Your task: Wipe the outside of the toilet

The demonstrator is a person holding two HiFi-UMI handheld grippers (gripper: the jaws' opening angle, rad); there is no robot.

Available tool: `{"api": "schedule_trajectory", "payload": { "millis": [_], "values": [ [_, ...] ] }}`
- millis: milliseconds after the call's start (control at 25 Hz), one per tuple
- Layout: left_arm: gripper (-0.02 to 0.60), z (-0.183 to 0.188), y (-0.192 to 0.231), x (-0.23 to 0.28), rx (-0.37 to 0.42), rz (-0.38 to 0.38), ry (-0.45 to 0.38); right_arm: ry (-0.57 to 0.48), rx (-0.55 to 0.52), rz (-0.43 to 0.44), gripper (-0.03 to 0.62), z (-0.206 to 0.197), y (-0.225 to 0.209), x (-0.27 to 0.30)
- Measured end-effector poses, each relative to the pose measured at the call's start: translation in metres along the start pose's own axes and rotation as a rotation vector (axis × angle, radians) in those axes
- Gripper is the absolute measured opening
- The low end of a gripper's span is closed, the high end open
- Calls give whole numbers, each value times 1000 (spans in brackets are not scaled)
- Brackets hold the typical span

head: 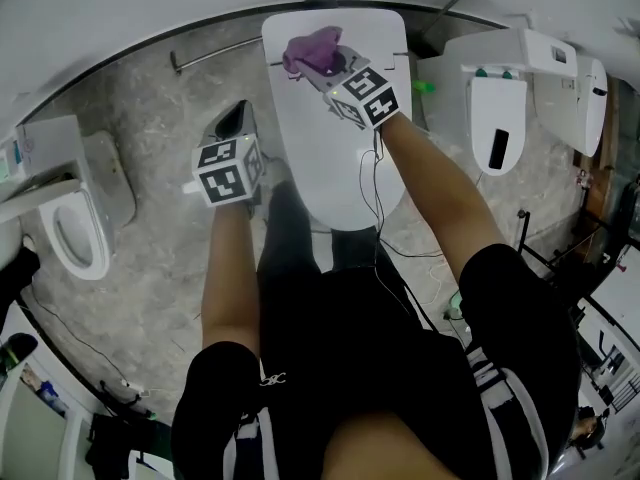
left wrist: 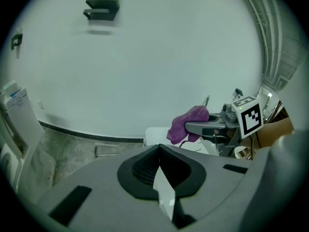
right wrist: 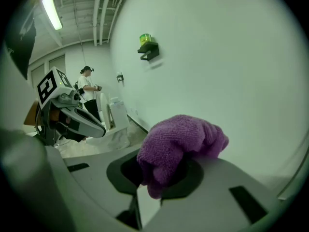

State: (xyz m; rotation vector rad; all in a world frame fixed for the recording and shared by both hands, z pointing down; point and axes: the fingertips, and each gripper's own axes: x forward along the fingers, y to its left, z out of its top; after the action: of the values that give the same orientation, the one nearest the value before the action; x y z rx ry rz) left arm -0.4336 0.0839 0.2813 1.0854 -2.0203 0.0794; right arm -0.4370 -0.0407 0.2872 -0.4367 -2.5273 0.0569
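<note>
A white toilet with its lid down stands in front of me against the pale wall. My right gripper is over the back of the lid, shut on a purple cloth. In the right gripper view the cloth bulges out of the jaws of the right gripper. My left gripper hangs over the floor left of the toilet, jaws together and empty. The left gripper view looks past the left gripper at the cloth, the right gripper and a corner of the toilet.
Other white toilets stand at the left and right. A metal bar lies on the speckled floor by the wall. A small shelf with a green bottle hangs on the wall. A person stands far off. Cables run by my legs.
</note>
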Motion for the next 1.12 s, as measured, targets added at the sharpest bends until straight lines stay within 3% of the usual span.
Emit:
{"api": "schedule_trajectory", "payload": {
  "millis": [440,800,1120],
  "values": [
    [-2,-31,65,70,-28,-38,26,171,-13,121,66,-71,-35,134],
    [-3,-50,79,86,-65,-63,61,334,36,21,66,-106,-80,169],
    [-3,-52,75,98,-38,-90,89,367,174,-46,66,-122,-106,163]
  ]
}}
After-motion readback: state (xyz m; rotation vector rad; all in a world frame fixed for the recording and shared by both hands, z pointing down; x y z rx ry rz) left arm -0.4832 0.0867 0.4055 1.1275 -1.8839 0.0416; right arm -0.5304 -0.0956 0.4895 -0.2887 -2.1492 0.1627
